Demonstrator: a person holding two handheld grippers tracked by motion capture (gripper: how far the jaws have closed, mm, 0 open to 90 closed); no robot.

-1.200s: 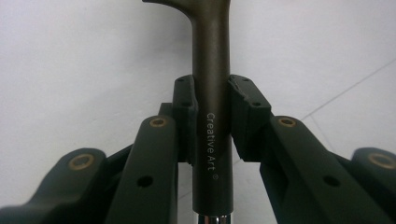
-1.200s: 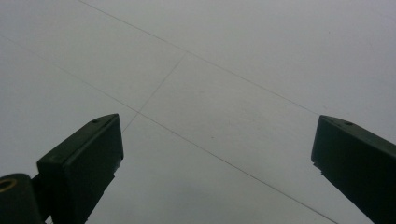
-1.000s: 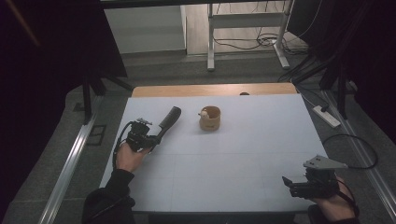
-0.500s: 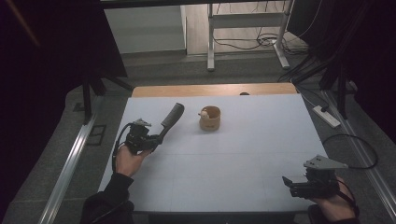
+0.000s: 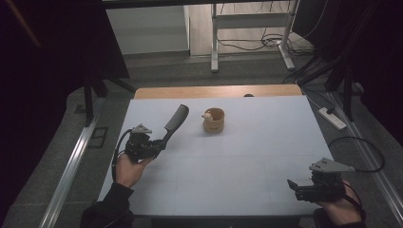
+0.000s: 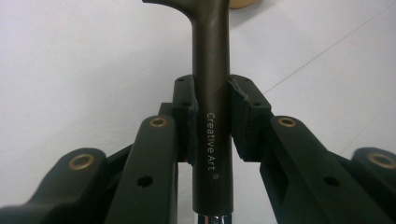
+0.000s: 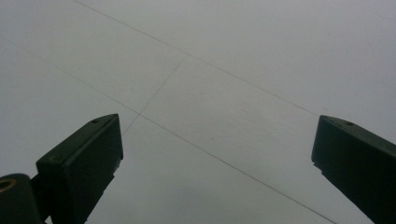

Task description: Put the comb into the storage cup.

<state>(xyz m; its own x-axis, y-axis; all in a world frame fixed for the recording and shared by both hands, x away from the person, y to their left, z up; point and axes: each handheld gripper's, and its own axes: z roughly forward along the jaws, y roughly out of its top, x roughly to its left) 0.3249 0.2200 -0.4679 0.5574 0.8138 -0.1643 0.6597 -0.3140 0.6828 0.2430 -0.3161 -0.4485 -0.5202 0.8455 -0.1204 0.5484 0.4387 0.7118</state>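
A dark tool with a long handle (image 6: 211,70) marked "Creative Art" and a broad ribbed head (image 5: 177,116) is held off the white table (image 5: 256,142). My left gripper (image 5: 159,145) (image 6: 211,100) is shut on its handle, and the head points toward the far right. A small wooden cup (image 5: 214,120) with a pale object at its rim stands right of the tool's head, apart from it. Low at the near right corner, my right gripper (image 5: 291,184) (image 7: 217,154) is open with nothing between its jaws.
A wooden strip (image 5: 218,91) runs along the table's far edge, with a small dark object (image 5: 248,95) on it. Cables trail from both grippers. A metal rail (image 5: 71,166) lies on the floor to the left, and a power strip (image 5: 332,118) to the right.
The left hand has shifted slightly toward the near edge and lifted the tool a little. The right gripper has stayed where it was.
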